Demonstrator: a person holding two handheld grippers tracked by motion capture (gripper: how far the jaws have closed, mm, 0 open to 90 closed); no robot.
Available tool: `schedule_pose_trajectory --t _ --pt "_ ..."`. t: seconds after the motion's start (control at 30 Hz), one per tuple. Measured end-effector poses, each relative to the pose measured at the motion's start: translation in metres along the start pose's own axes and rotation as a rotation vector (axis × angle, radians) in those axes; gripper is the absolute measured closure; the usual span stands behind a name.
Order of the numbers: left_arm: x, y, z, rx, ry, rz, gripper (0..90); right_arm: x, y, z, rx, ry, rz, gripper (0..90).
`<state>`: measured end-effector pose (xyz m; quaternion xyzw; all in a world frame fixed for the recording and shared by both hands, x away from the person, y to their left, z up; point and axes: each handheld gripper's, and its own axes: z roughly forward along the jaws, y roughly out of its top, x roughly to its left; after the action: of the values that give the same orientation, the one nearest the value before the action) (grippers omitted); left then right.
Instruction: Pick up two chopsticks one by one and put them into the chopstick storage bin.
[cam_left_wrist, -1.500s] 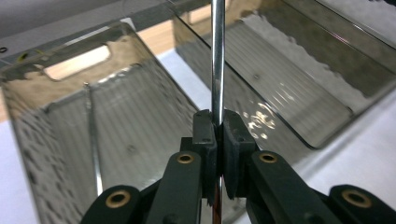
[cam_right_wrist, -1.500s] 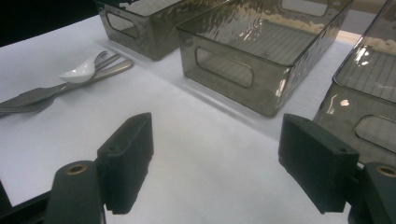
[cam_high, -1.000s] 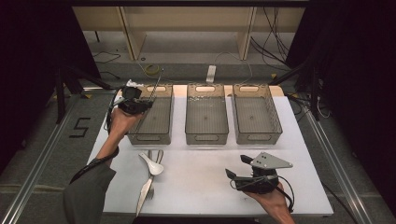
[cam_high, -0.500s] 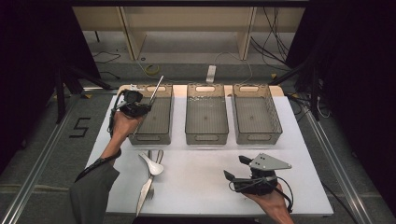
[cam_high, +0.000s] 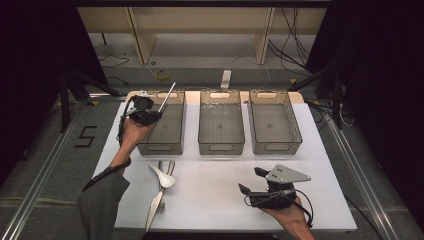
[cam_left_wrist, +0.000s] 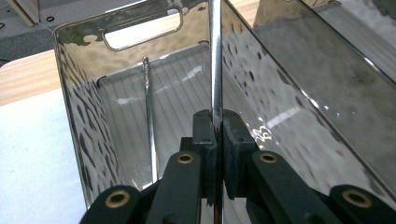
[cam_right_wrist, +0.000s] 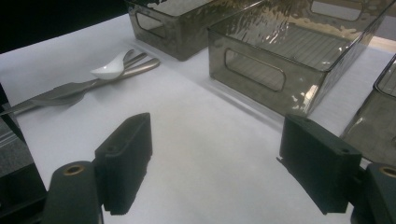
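The left gripper (cam_high: 151, 116) sits at the upper left of the high view, over the near left corner of the leftmost smoky plastic bin (cam_high: 162, 121), and its jaws are clamped tight on a slim metal utensil handle (cam_high: 167, 97) that pokes up and to the right above the bin's rim. Compared with a second ago the hand has dipped a little lower toward the bin, the handle leaning much as it did, so the piece looks to be on its way down into that compartment rather than out of it. In the left gripper view the metal handle (cam_left_wrist: 215, 56) runs straight up the middle of the frame, pinched between the two black pads (cam_left_wrist: 205, 140), with the bin's ribbed floor and cut-out grip behind it; a thin streak left of centre may be a reflection or another utensil, hard to say which. The grip has not loosened at all, so the drop is not yet made. Over at the lower right, the right gripper (cam_high: 252, 181) has not budged on the white tabletop (cam_high: 210, 200), jaws spread wide and empty; in its own view the open pads (cam_right_wrist: 126, 158) frame bare table. Waiting at the lower left of centre lie a white spoon (cam_high: 163, 176) and metal cutlery (cam_high: 156, 202) in a loose pile, seen again at the upper left of the right gripper view (cam_right_wrist: 109, 70); the middle bin (cam_high: 221, 121) and right bin (cam_high: 274, 121) look empty, so my guess is that most of the sorting lies ahead
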<state>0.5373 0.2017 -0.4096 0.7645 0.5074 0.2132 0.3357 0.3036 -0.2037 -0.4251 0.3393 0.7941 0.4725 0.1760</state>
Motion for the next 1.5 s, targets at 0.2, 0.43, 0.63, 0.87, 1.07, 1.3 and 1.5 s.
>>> schedule_pose_trajectory --t 0.2,0.43,0.63,0.87,1.07,1.3,1.5 --pt "0.004 -0.006 0.009 0.022 0.002 -0.025 84.2 0.000 0.000 0.000 0.003 0.002 -0.001 26.4" --pt "0.002 -0.005 0.006 0.041 0.013 -0.046 52.8 0.001 0.000 0.001 0.009 0.007 -0.001 26.4" --pt "-0.004 -0.001 -0.011 0.051 0.009 -0.074 34.7 0.001 0.000 0.000 0.012 0.005 -0.001 26.4" --pt "-0.025 -0.011 -0.038 0.062 -0.034 -0.046 22.7 0.001 0.000 0.000 0.018 0.001 -0.008 26.4" --pt "-0.043 -0.033 -0.063 0.055 -0.059 -0.008 22.1 0.002 0.000 0.000 0.020 0.000 -0.004 26.4" --pt "-0.049 -0.052 -0.077 0.074 -0.100 0.062 21.6 0.004 0.000 -0.001 0.025 0.008 -0.010 26.4" --pt "-0.054 -0.064 -0.075 0.125 -0.201 0.171 19.4 0.004 -0.001 0.000 0.027 0.020 -0.013 26.4"
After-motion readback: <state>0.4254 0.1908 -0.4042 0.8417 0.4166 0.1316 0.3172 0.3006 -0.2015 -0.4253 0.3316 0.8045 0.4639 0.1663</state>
